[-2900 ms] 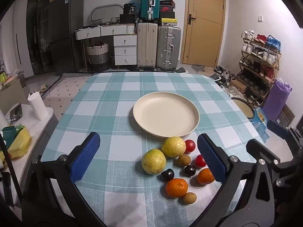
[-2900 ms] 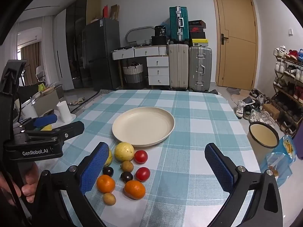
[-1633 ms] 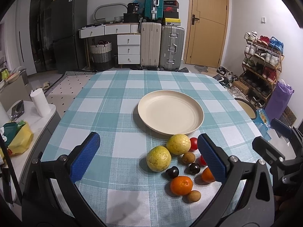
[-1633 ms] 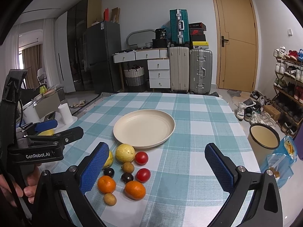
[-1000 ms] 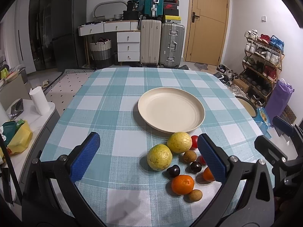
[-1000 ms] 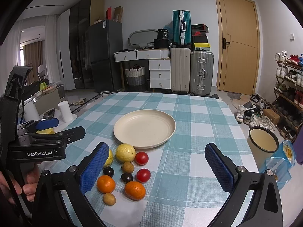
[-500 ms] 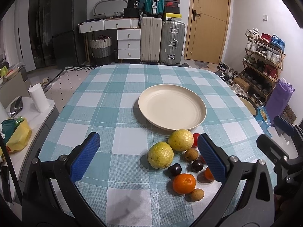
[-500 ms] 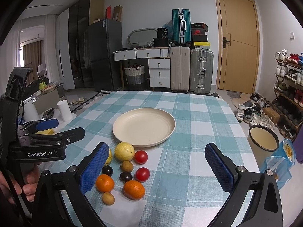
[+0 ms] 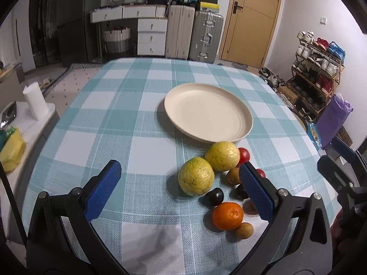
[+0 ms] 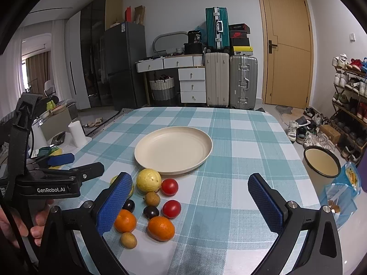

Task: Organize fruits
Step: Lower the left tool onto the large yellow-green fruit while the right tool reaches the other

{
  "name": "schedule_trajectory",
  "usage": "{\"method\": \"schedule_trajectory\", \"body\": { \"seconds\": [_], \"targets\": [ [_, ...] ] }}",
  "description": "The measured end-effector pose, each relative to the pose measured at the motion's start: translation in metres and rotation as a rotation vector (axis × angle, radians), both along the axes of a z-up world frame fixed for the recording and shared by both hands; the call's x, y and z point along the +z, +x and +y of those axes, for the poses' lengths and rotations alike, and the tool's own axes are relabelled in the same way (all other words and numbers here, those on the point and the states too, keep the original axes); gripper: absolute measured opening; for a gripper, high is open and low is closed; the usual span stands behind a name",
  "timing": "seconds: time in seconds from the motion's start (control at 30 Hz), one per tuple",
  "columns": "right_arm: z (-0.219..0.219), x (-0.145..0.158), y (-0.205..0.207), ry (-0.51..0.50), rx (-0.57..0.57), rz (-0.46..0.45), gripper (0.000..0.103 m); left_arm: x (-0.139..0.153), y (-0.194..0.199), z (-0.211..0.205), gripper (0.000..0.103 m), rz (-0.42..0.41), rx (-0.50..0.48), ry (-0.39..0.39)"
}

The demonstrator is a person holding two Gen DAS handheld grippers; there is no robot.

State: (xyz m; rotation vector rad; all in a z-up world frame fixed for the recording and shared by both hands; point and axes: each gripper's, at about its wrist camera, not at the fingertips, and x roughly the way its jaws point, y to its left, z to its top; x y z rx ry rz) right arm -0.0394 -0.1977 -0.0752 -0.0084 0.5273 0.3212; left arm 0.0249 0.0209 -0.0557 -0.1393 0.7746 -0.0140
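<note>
White lettering reading "GenRobot.AI" stands on the side of the black plastic left gripper (image 10: 60, 159), seen at the left edge of the right wrist view. A black container (image 10: 194, 37) on the white desk bears a small label with what looks like "36", too small to be sure. Nothing else can be read.

We find the plate (image 10: 173, 149) on the counter (image 10: 240, 183), the fruits (image 10: 149, 202) clustered just before it. The suitcases (image 10: 230, 81) stand behind the counter, the shoe rack (image 10: 351, 105) to its right.
</note>
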Motion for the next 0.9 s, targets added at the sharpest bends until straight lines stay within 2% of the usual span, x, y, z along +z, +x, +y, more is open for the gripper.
{"method": "schedule_trajectory", "body": {
  "seconds": [0.53, 0.63, 0.73, 0.8, 0.87, 0.9],
  "targets": [
    [0.001, -0.021, 0.023, 0.012, 0.001, 0.048, 0.103, -0.045, 0.04, 0.006, 0.101, 0.109, -0.055, -0.085],
    [0.001, -0.024, 0.029, 0.017, 0.001, 0.059, 0.103, -0.05, 0.047, 0.009, 0.094, 0.12, -0.071, -0.114],
    [0.003, -0.026, 0.036, 0.021, 0.0, 0.069, 0.103, -0.055, 0.051, 0.012, 0.079, 0.142, -0.085, -0.148],
    [0.005, -0.026, 0.039, 0.02, 0.003, 0.073, 0.103, -0.06, 0.055, 0.015, 0.071, 0.162, -0.114, -0.2],
    [0.007, -0.027, 0.041, 0.018, 0.007, 0.075, 0.103, -0.063, 0.058, 0.016, 0.059, 0.173, -0.144, -0.248],
    [0.008, -0.026, 0.042, 0.016, 0.01, 0.076, 0.103, -0.064, 0.059, 0.016, 0.057, 0.172, -0.158, -0.262]
  ]
}}
